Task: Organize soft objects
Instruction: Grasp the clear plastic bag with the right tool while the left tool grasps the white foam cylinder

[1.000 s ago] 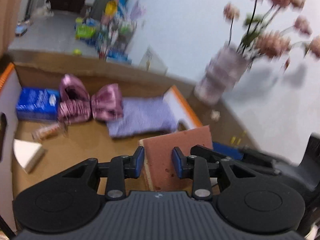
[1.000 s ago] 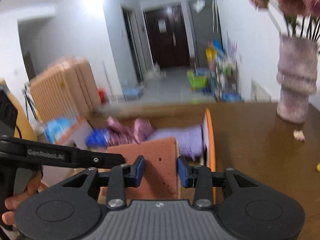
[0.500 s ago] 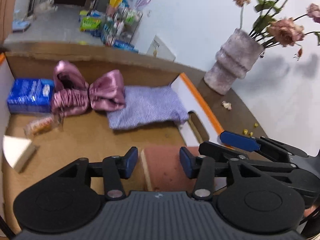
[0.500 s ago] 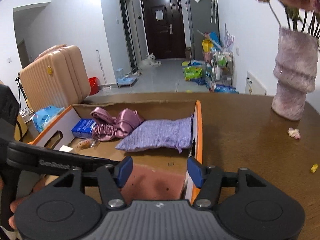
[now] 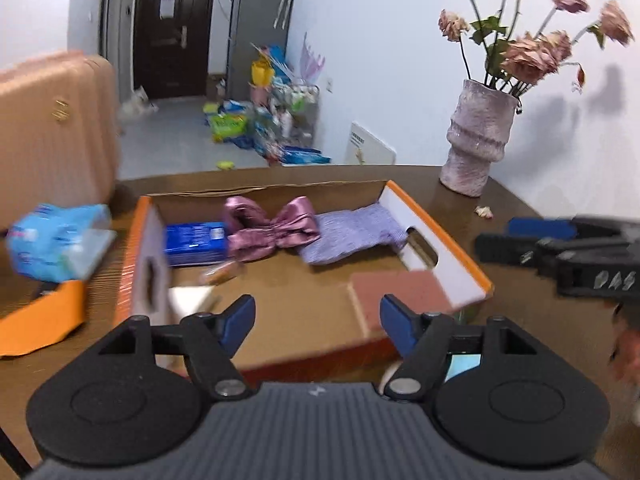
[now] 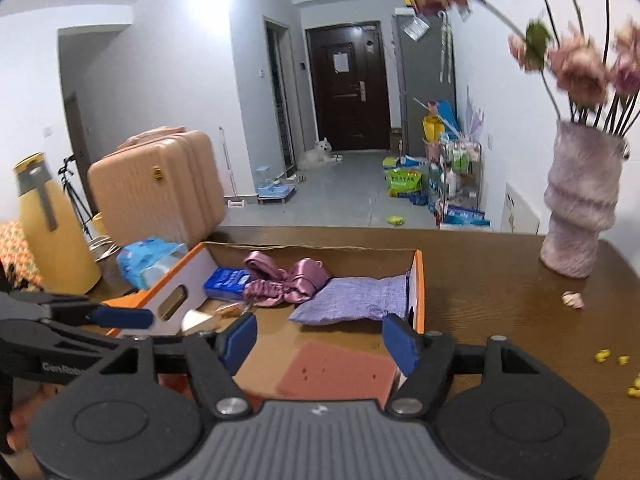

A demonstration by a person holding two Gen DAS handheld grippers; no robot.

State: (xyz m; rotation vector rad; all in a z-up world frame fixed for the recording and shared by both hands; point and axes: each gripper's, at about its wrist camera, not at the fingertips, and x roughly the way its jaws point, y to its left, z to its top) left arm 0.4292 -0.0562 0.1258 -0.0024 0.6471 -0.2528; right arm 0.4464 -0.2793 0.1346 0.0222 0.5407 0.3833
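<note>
Now both tongs, left tongs (image 5: 318, 322) and right tongs (image 6: 320, 340), are opening, empty; lift clear without nudging the sponge (image 6: 340, 372) flat in the box (image 6: 418, 280).

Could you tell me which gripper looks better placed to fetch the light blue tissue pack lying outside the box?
Left, probably. The tissue pack lies beyond the box's left wall, on the left gripper's side; the right gripper would have to cross the box. Both are opening, empty.
</note>
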